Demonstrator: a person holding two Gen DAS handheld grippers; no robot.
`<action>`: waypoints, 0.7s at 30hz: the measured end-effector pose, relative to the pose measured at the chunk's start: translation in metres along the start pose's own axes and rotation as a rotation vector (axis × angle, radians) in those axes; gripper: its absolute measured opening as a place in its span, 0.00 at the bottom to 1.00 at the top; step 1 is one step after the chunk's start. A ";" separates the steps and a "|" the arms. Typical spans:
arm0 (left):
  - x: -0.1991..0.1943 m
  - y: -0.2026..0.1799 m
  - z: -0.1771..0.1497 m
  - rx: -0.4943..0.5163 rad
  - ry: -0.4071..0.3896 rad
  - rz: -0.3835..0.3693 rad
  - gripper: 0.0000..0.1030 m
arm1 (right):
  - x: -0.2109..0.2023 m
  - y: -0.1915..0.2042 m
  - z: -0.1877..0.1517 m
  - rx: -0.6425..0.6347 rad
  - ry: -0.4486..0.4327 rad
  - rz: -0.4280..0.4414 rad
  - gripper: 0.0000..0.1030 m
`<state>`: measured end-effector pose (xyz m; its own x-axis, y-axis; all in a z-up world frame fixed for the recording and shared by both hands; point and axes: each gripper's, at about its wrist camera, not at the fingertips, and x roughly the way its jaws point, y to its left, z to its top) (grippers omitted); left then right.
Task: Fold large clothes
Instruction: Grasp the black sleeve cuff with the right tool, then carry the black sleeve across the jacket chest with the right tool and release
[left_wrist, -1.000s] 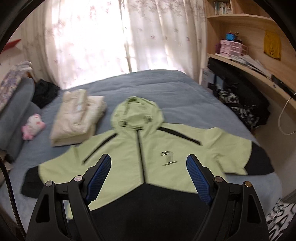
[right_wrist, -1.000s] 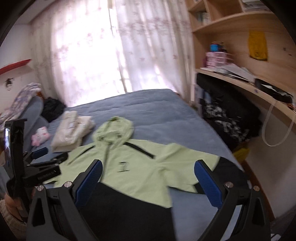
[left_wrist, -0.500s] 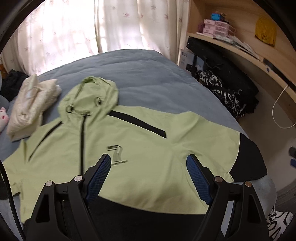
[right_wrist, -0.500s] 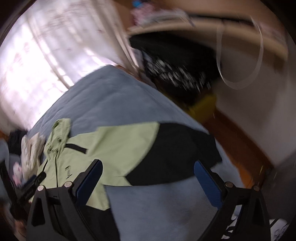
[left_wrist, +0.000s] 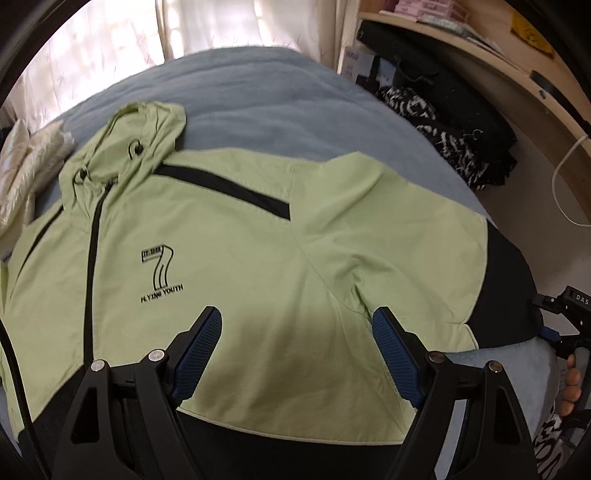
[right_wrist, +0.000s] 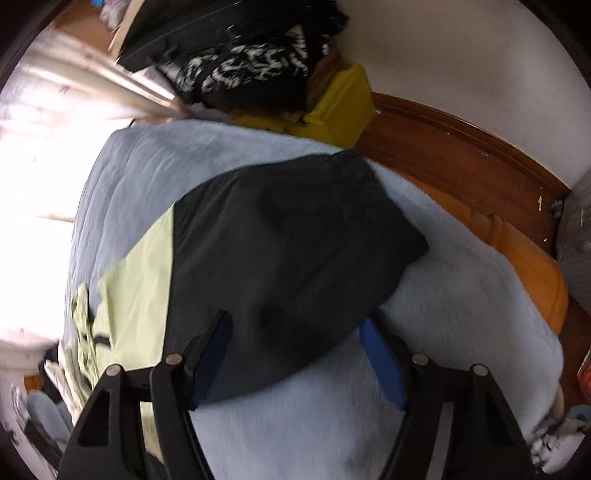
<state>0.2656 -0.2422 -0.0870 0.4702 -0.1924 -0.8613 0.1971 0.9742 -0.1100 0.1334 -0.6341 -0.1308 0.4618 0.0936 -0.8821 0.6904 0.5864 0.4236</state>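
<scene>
Left wrist view shows a pale green hooded jacket lying face up and spread flat on a blue bed, zipper closed, hood toward the curtained window and both sleeves stretched out to the sides. Nothing on it looks folded yet, so the task seems to be at its very start: the sleeves, the sides and the final doubling over are all left to do. The left gripper hovers just above the chest and the seam of one sleeve, its blue-padded jaws spread wide and holding nothing. From the right wrist view, the black cuff end of that sleeve lies near the bed's edge, and the right gripper sits low over it with its jaws open on either side of the cuff's near edge; whether the pads already touch the cloth cannot be told through the blur. A likely first step is bringing this sleeve in across the chest. Beyond the jacket, a cream folded garment rests near the hood, and dark patterned clothes are heaped under a wooden shelf beside the bed.
</scene>
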 end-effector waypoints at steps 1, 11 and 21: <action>0.003 0.002 0.001 -0.014 0.009 -0.002 0.80 | 0.003 0.000 0.003 0.014 -0.016 -0.003 0.66; -0.018 0.058 0.002 -0.159 -0.039 -0.009 0.78 | -0.033 0.052 -0.006 -0.133 -0.295 -0.025 0.10; -0.064 0.153 -0.024 -0.316 -0.115 -0.012 0.77 | -0.092 0.251 -0.133 -0.705 -0.352 0.319 0.10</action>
<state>0.2450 -0.0779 -0.0602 0.5673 -0.1987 -0.7992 -0.0646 0.9567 -0.2837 0.1899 -0.3890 0.0293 0.8022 0.1530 -0.5772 0.0425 0.9495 0.3107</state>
